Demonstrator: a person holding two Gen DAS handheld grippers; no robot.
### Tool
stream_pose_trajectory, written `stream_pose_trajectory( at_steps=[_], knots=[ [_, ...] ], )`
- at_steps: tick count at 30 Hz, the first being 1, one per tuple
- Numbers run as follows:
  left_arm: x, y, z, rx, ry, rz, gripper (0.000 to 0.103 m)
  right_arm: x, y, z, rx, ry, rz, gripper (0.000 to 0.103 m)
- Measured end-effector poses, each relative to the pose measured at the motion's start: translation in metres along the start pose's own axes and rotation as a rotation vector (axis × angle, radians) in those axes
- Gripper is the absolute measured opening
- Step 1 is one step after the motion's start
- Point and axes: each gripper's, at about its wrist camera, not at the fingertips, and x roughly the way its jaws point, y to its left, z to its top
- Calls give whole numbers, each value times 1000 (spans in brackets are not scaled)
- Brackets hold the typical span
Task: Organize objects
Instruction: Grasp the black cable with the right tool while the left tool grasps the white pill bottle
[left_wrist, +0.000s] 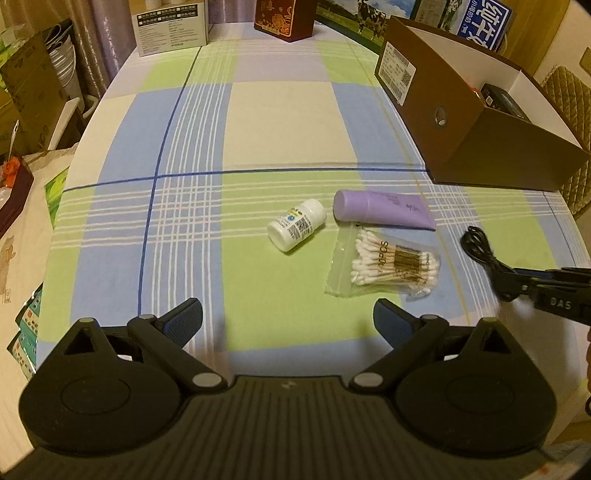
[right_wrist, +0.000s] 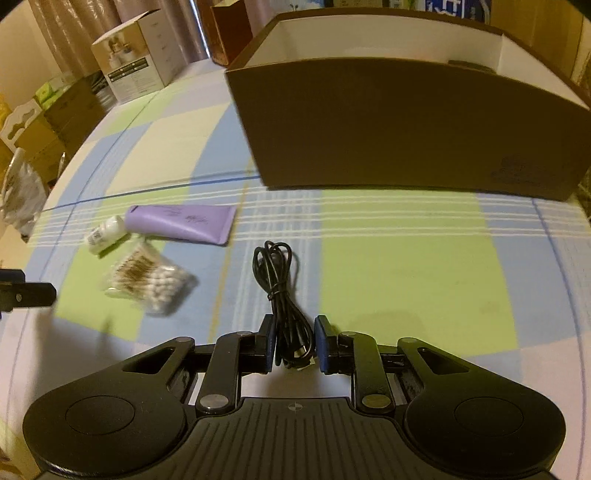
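Observation:
A coiled black cable (right_wrist: 277, 273) lies on the checked tablecloth, its near end between the blue pads of my right gripper (right_wrist: 295, 343), which is shut on it. The left wrist view shows that right gripper (left_wrist: 506, 284) with the cable (left_wrist: 476, 243) sticking out of it. My left gripper (left_wrist: 288, 321) is open and holds nothing; it hovers just short of a bag of cotton swabs (left_wrist: 388, 266). A white bottle (left_wrist: 297, 229) and a purple tube (left_wrist: 380, 212) lie beyond. An open brown box (right_wrist: 406, 129) stands straight ahead of the right gripper.
A dark item (left_wrist: 502, 101) sits inside the brown box (left_wrist: 480, 122). A white carton (left_wrist: 170, 26) and a red box (left_wrist: 284, 18) stand at the table's far edge. Bowls and cartons are stacked off the left side. The tablecloth (left_wrist: 288, 122) is bare in the middle.

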Motion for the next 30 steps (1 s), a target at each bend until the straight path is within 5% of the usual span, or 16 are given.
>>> stream_pose_trajectory(
  at_steps=[4,9,12,14,26,30],
  knots=[
    [6,-1,8,15,-1,1,97,-1,1,4,-40,-38,-9,49],
    [13,-1,18,37,-10,1,97,13,13,8,-141,-38,-1,48],
    [18,-1,23,58,-14,4,97,22,20,6,-191,-41,-20,37],
    [22,-1,26,75,-16,7,97,25,22,5,-215,-53,-30,11],
    [55,1,50,222,-2,3,93,17,-36,20,16,-67,-120,11],
    [70,-1,56,309,2,-24,76,9,-54,18,89,-77,-125,11]
  ],
)
